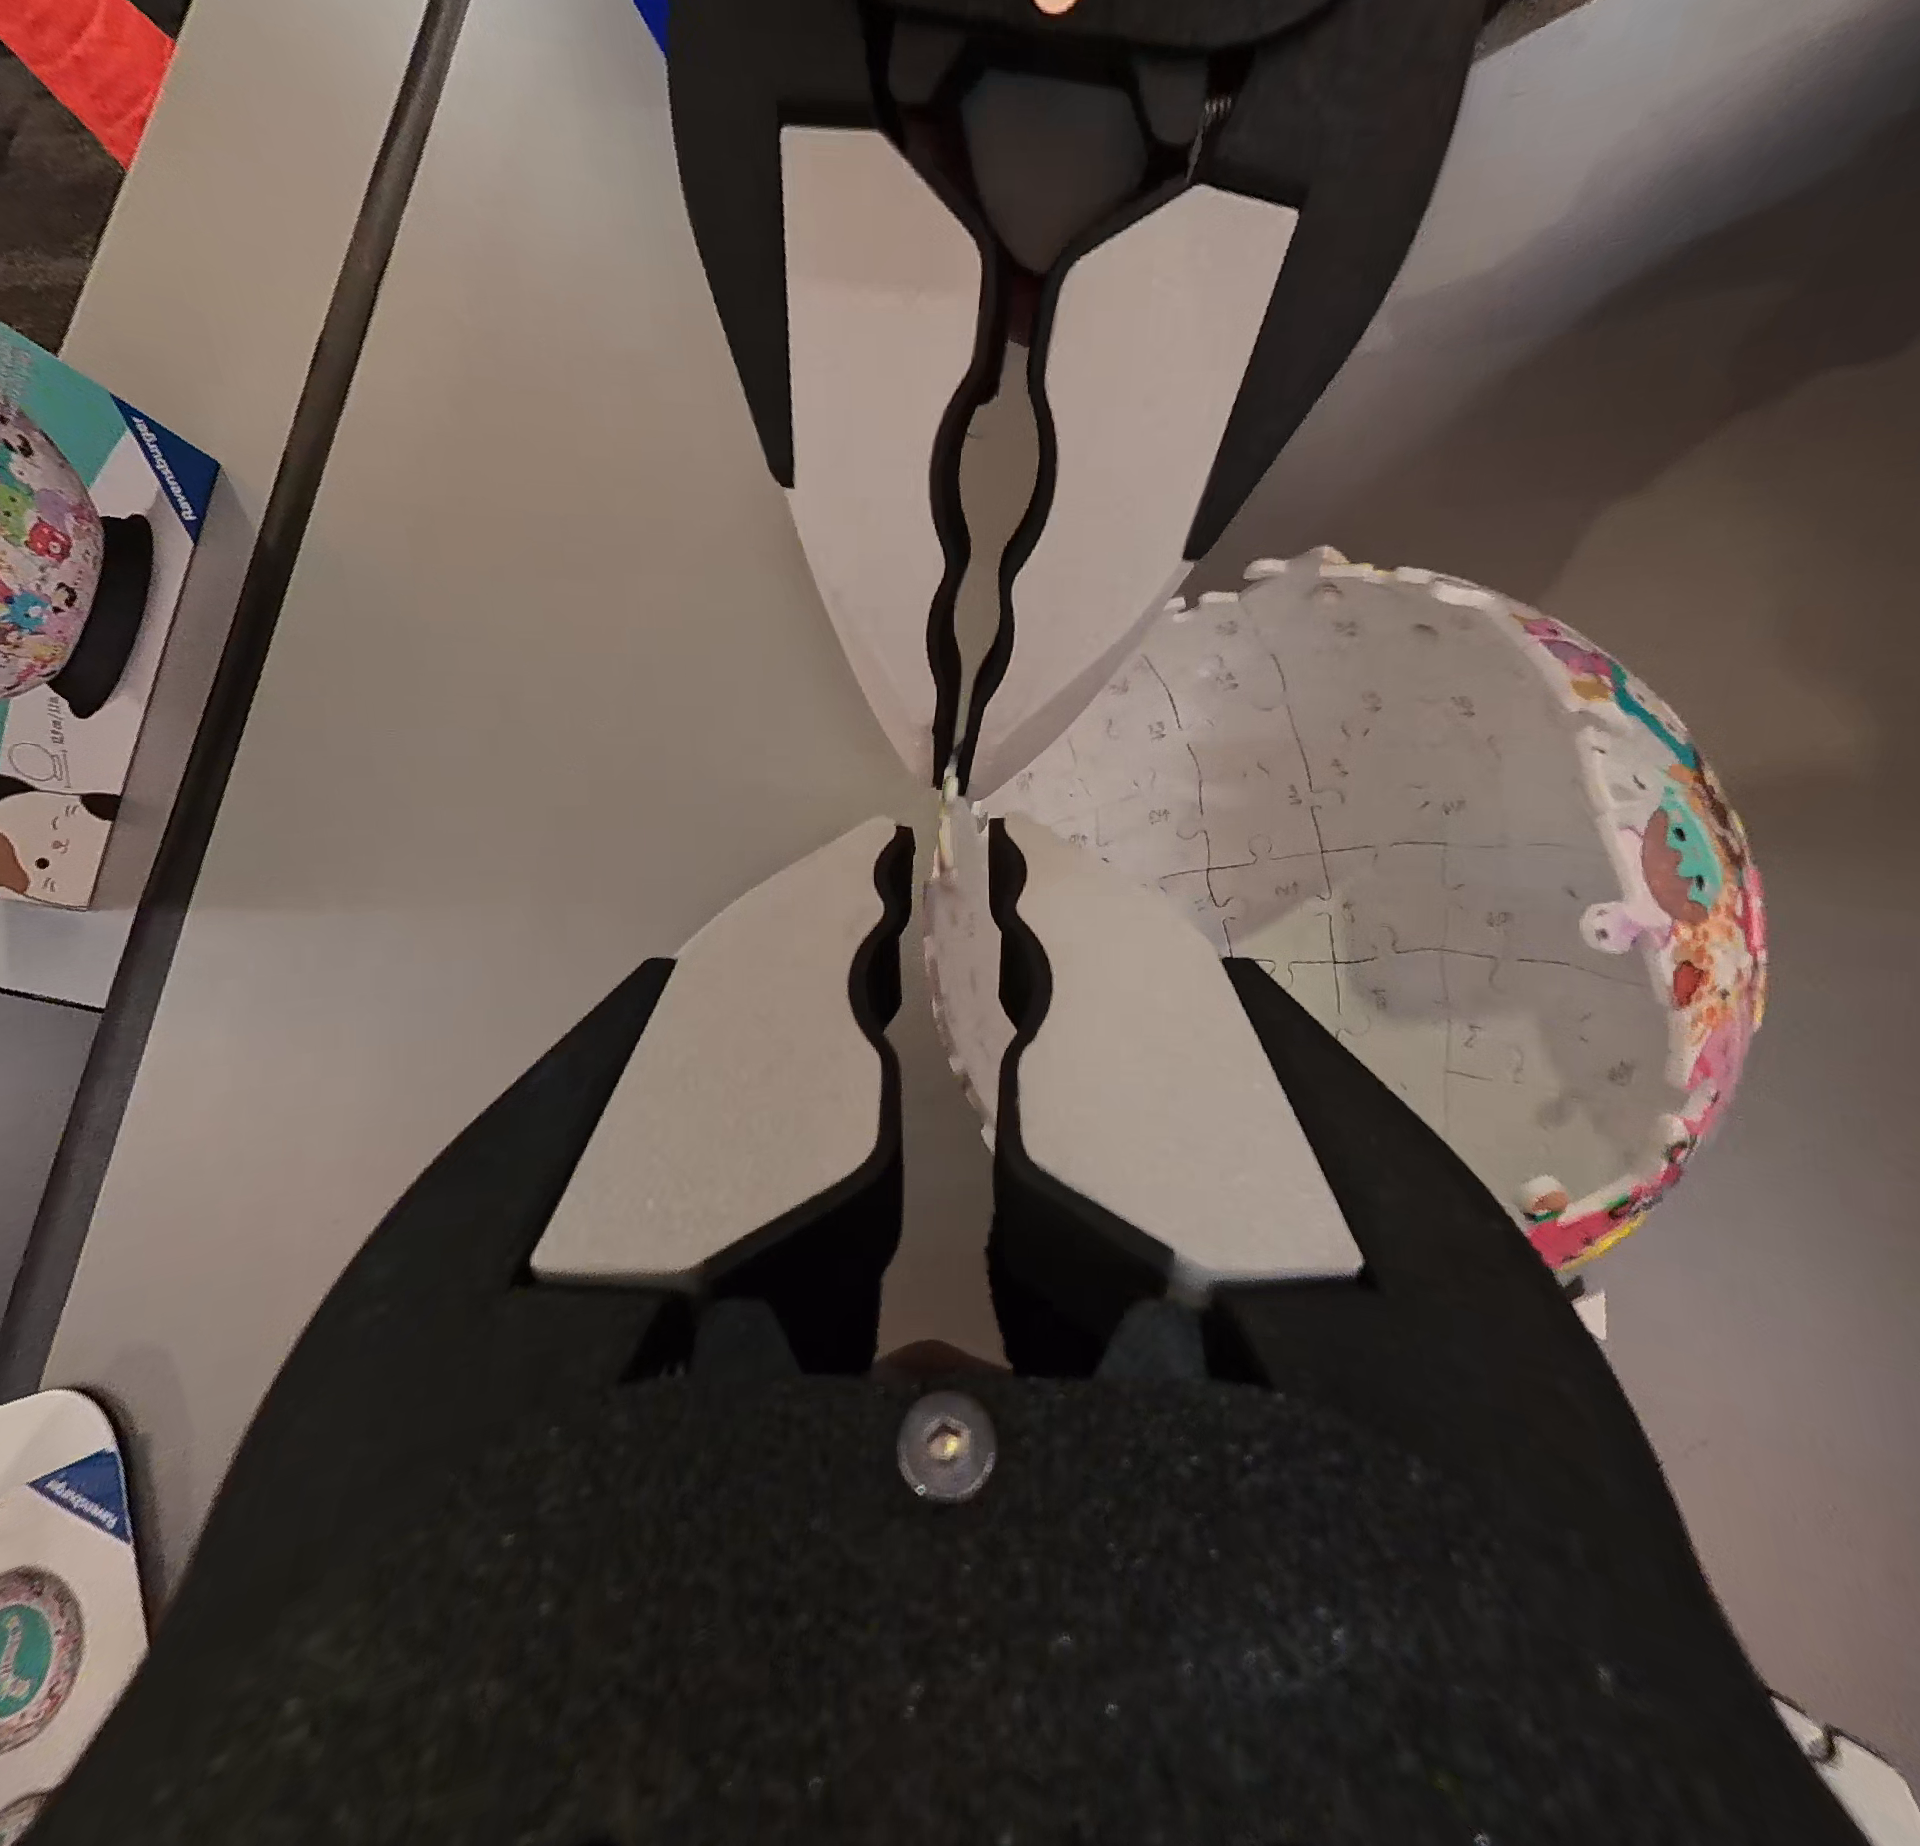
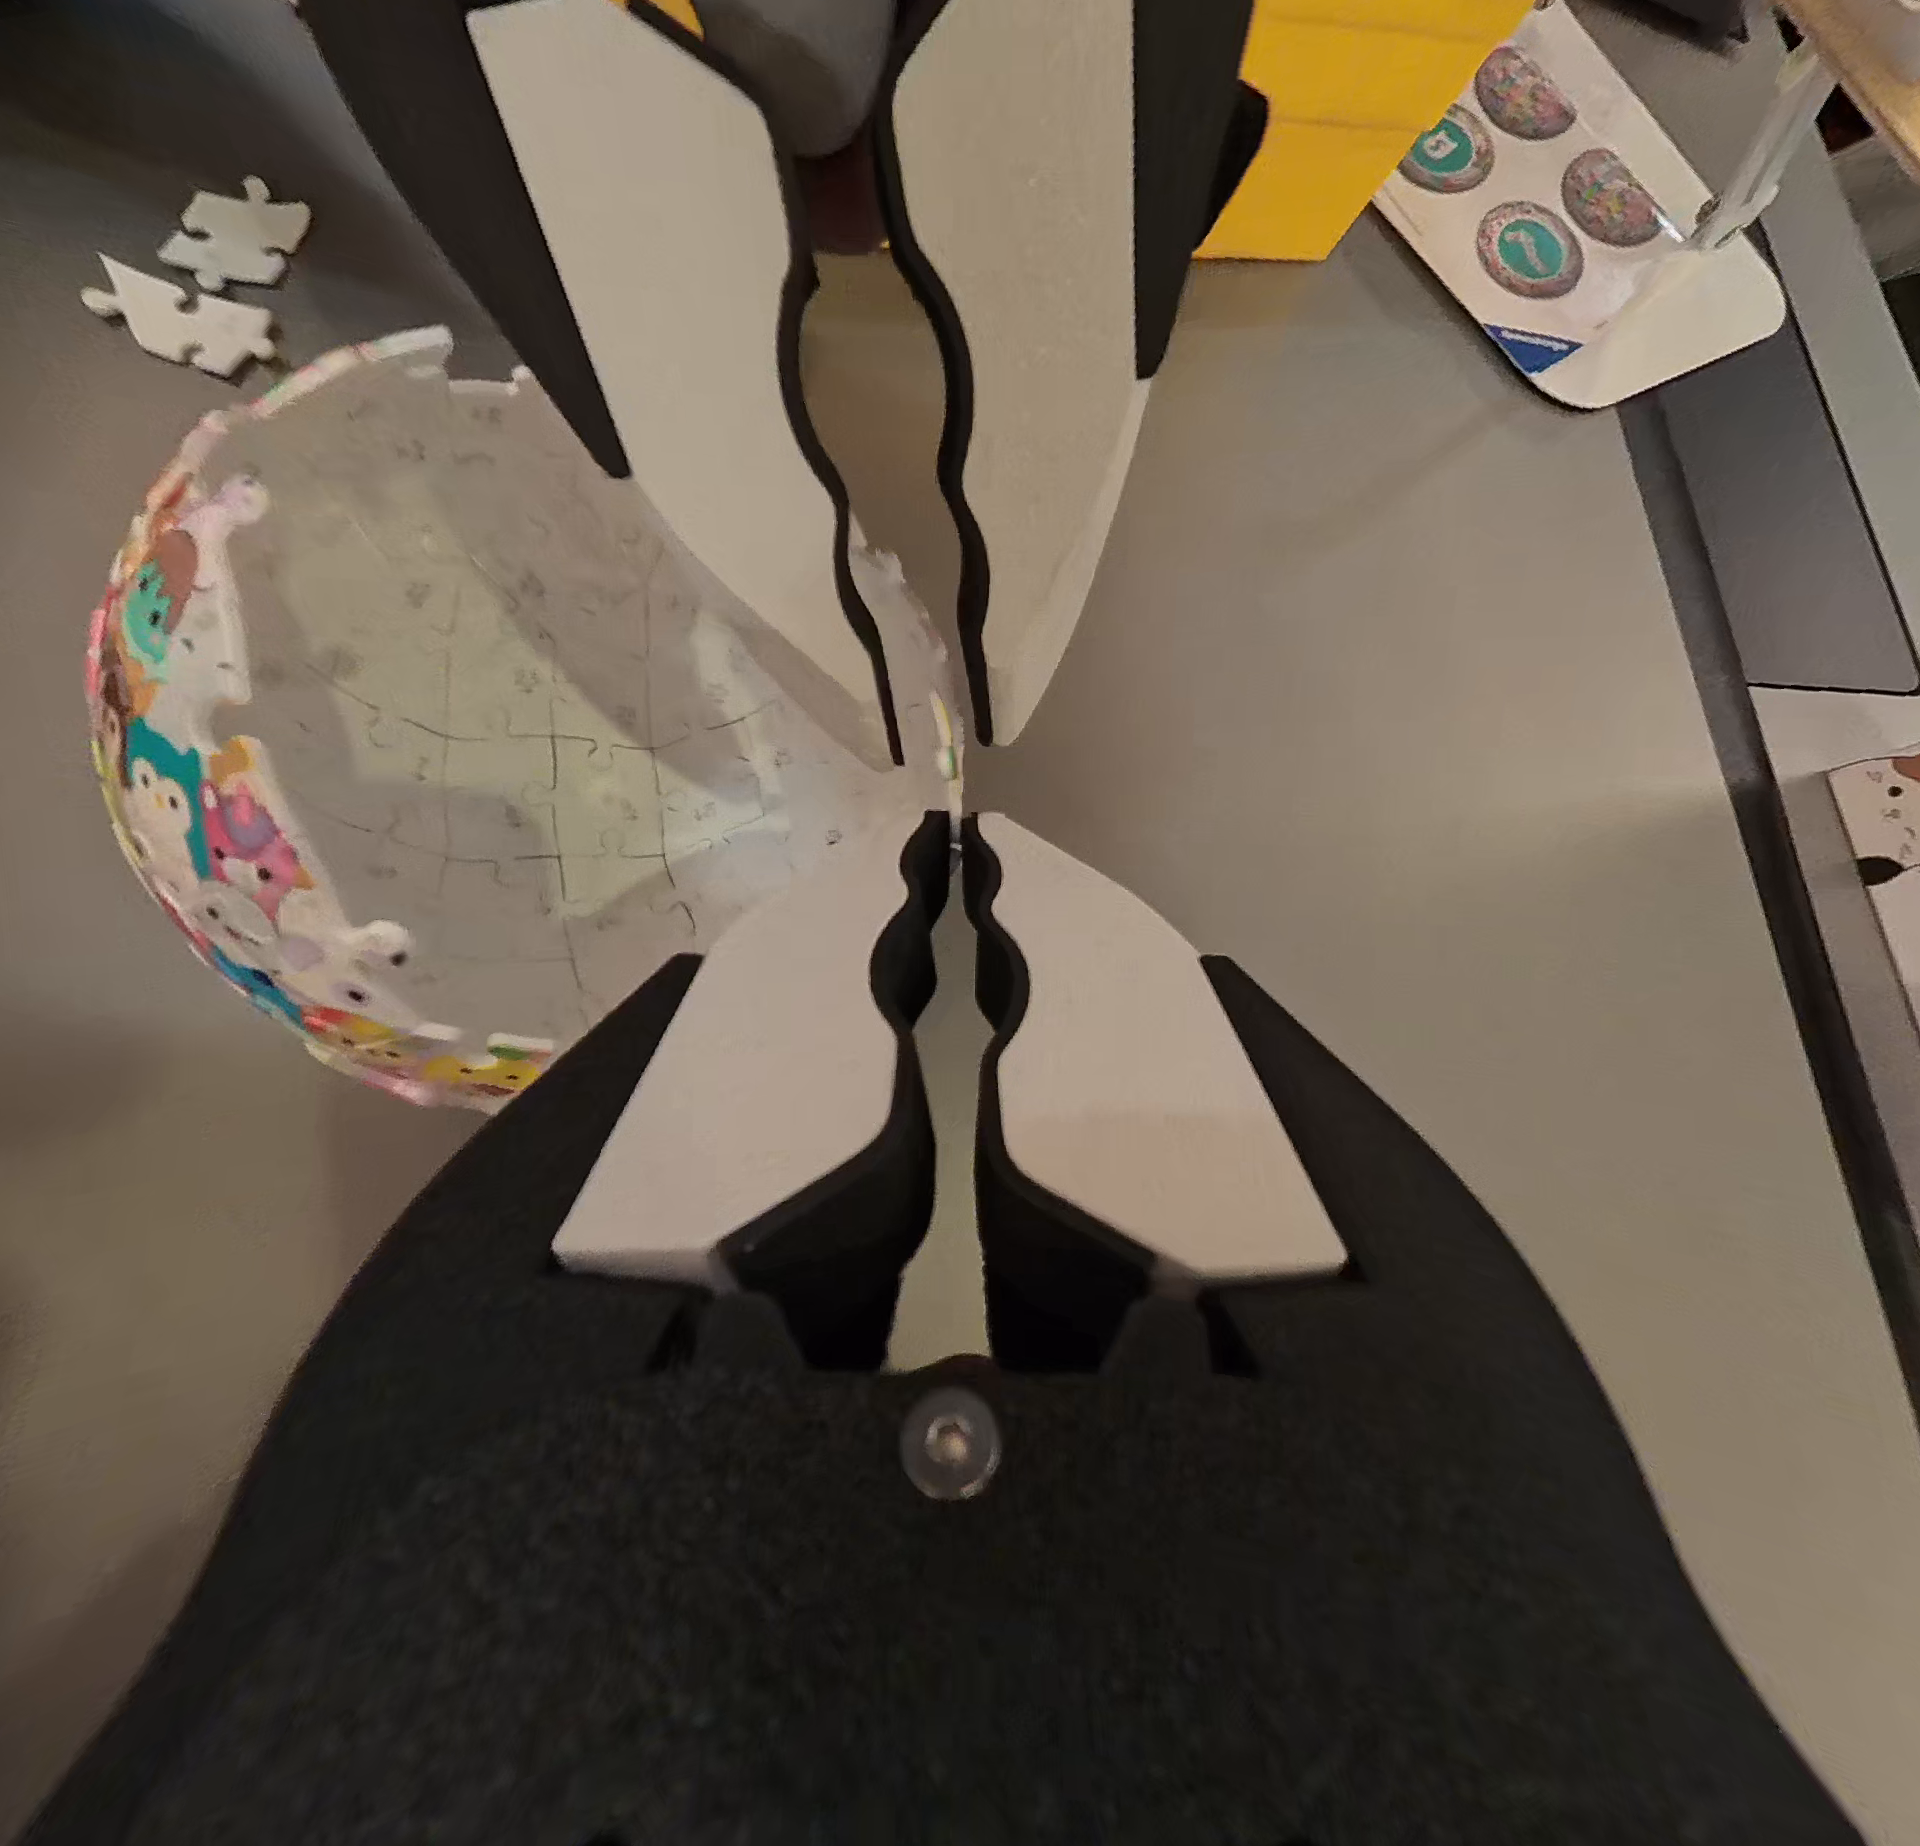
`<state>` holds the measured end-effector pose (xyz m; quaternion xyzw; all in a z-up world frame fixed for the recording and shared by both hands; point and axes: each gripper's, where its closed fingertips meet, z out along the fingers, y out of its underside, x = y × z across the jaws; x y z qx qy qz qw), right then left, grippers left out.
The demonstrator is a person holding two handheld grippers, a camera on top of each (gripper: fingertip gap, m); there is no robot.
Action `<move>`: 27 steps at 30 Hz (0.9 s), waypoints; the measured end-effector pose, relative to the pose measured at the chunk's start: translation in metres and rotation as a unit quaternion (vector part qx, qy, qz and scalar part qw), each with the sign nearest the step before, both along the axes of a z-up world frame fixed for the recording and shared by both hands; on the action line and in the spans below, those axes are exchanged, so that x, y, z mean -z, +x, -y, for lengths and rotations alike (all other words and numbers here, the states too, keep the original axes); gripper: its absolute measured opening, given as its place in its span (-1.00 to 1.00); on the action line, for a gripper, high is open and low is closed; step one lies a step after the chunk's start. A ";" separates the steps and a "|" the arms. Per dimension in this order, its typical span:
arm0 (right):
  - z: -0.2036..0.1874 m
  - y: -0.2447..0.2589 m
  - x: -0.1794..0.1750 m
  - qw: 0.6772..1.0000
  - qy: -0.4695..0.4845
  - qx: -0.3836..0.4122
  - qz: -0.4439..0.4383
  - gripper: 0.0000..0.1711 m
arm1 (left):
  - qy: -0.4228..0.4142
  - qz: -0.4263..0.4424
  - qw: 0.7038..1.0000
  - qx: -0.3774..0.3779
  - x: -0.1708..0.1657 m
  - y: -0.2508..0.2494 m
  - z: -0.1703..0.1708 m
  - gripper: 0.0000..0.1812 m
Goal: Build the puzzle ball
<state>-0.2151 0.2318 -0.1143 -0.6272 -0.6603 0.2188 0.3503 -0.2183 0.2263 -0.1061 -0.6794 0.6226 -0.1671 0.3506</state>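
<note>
The two grippers are meeting tip to tip over the grey table point(image 1: 520, 965), and both are pinching the rim of the half-built puzzle ball point(image 1: 1403, 861). In the left wrist view the left gripper point(image 1: 940, 840) is coming up from 6 o'clock with its fingers clamped on the white edge of the shell, while the right gripper point(image 1: 951, 768) is reaching down from 12 o'clock, its tips nearly together on the same edge. The bowl is opening toward the camera at 3 o'clock — white inside, bright cartoon print outside. In the right wrist view the right gripper point(image 2: 948, 830) is gripping the rim, the ball point(image 2: 416, 736) sitting at 9 o'clock, loose white pieces point(image 2: 197, 269) lying at 10 o'clock, a yellow bin point(image 2: 1371, 103) at 1 o'clock.
</note>
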 end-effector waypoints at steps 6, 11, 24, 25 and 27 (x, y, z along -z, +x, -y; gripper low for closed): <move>-0.001 0.000 0.000 1.000 -0.015 0.003 -0.011 -0.98 | 0.021 -0.019 1.000 -0.002 0.004 0.001 -0.003 -0.97; -0.003 0.003 0.000 1.000 -0.003 0.007 -0.001 -0.88 | 0.019 -0.018 1.000 -0.005 0.004 0.002 -0.004 -0.98; 0.004 -0.002 -0.013 0.998 0.044 -0.031 0.037 -0.93 | 0.011 -0.003 1.000 0.001 0.001 0.002 -0.003 -0.98; 0.003 -0.002 -0.012 0.997 0.047 -0.031 0.043 -0.94 | 0.010 -0.003 1.000 0.002 0.001 0.003 -0.003 -0.98; 0.001 -0.002 -0.012 0.997 0.056 -0.028 0.054 -0.98 | 0.012 -0.004 1.000 0.001 0.001 0.003 -0.003 -0.98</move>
